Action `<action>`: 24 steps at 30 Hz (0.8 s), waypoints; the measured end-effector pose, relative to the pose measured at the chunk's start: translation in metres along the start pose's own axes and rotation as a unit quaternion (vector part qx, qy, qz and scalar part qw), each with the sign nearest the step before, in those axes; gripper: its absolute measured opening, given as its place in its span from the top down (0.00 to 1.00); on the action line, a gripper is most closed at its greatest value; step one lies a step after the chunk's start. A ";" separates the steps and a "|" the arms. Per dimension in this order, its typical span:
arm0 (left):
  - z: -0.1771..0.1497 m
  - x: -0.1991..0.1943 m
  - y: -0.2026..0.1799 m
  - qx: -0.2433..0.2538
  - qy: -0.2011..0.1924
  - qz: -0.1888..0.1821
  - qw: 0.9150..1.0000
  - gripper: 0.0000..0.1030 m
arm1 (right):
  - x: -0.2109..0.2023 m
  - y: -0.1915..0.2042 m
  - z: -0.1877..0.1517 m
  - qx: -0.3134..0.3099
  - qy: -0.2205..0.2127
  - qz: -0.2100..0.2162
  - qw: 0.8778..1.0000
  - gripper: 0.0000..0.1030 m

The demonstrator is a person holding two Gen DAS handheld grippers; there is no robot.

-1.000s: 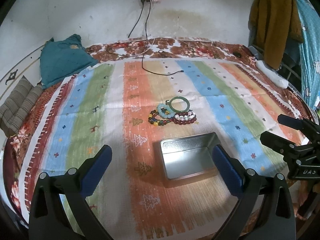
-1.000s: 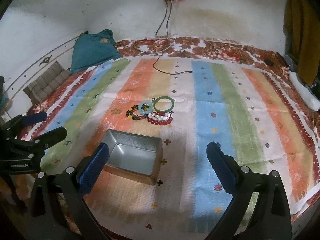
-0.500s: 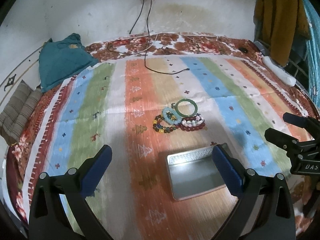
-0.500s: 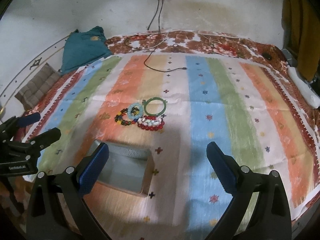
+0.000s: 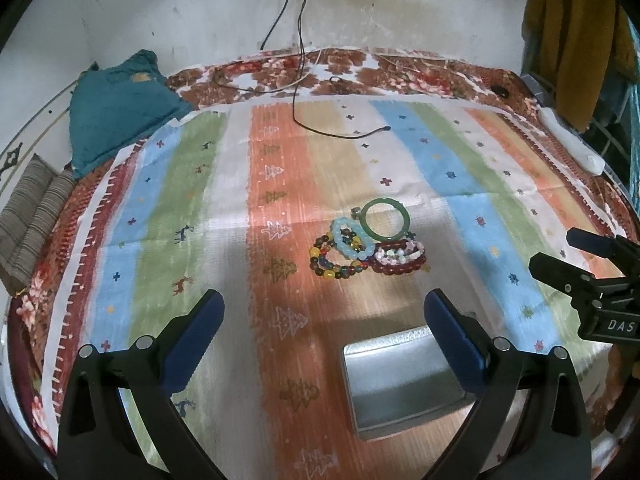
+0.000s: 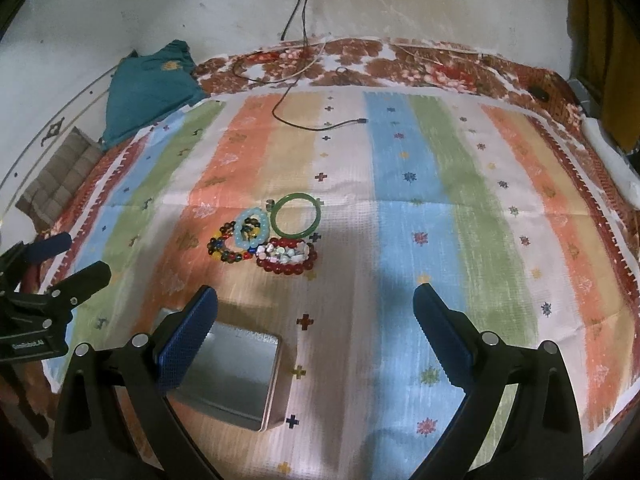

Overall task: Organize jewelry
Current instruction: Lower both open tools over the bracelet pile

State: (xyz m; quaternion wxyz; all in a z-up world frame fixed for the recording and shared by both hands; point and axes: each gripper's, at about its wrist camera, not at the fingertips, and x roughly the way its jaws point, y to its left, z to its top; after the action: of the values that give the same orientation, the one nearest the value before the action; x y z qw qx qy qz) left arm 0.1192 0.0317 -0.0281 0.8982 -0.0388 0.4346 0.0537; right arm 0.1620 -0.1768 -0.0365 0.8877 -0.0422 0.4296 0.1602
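A pile of bracelets lies mid-cloth: a green bangle, a light blue bead bracelet, a multicoloured bead bracelet and red and white bead bracelets. An open, empty metal tin stands nearer than the pile. My left gripper is open and empty, above the cloth, its right finger over the tin. My right gripper is open and empty, its left finger over the tin. Each gripper shows at the edge of the other's view.
A striped cloth covers a floral bed. A black charging cable lies at the far side. A teal pillow and a folded striped blanket are at far left. Clothes hang at right.
Both grippers have moved forward toward the bracelets, so the tin has slid down toward the bottom of both views. Both stay open.
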 end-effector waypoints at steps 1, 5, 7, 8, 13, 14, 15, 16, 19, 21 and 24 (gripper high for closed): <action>0.001 0.002 0.001 -0.001 0.002 0.000 1.000 0.05 | 0.002 0.000 0.001 0.001 0.002 0.002 1.000 0.04; 0.010 0.012 0.001 -0.008 0.010 -0.008 1.000 0.05 | 0.011 0.000 0.008 0.004 0.008 0.001 1.000 0.04; 0.013 0.016 0.001 -0.008 0.011 -0.012 1.000 0.05 | 0.015 -0.001 0.011 0.005 0.010 0.002 1.000 0.04; 0.015 0.020 0.000 -0.006 0.012 -0.013 1.000 0.05 | 0.018 0.000 0.013 0.004 0.011 0.003 1.000 0.04; 0.021 0.033 0.000 -0.005 0.021 -0.012 1.000 0.05 | 0.031 -0.001 0.022 0.004 0.018 0.000 1.000 0.04; 0.022 0.035 0.001 -0.007 0.022 -0.013 1.000 0.05 | 0.034 -0.001 0.024 0.003 0.020 -0.001 1.000 0.04; 0.025 0.038 0.001 -0.008 0.024 -0.014 1.000 0.05 | 0.037 0.000 0.026 0.002 0.022 -0.002 1.000 0.04; 0.026 0.039 0.002 -0.008 0.026 -0.014 1.000 0.05 | 0.040 0.000 0.027 0.000 0.023 -0.004 1.000 0.04; 0.028 0.044 0.002 -0.008 0.031 -0.010 0.999 0.05 | 0.044 0.001 0.031 -0.004 0.024 -0.010 1.000 0.04; 0.031 0.048 0.003 -0.008 0.034 -0.009 0.999 0.05 | 0.047 -0.002 0.035 -0.001 0.024 -0.009 1.000 0.04; 0.036 0.053 0.004 -0.008 0.035 -0.007 0.999 0.05 | 0.054 -0.003 0.039 0.003 0.030 -0.005 1.000 0.04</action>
State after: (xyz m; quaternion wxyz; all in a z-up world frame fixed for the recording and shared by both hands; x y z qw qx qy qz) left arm 0.1790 0.0433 -0.0477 0.8824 -0.0507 0.4652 0.0492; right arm 0.2232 -0.1584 -0.0539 0.8752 -0.0468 0.4566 0.1528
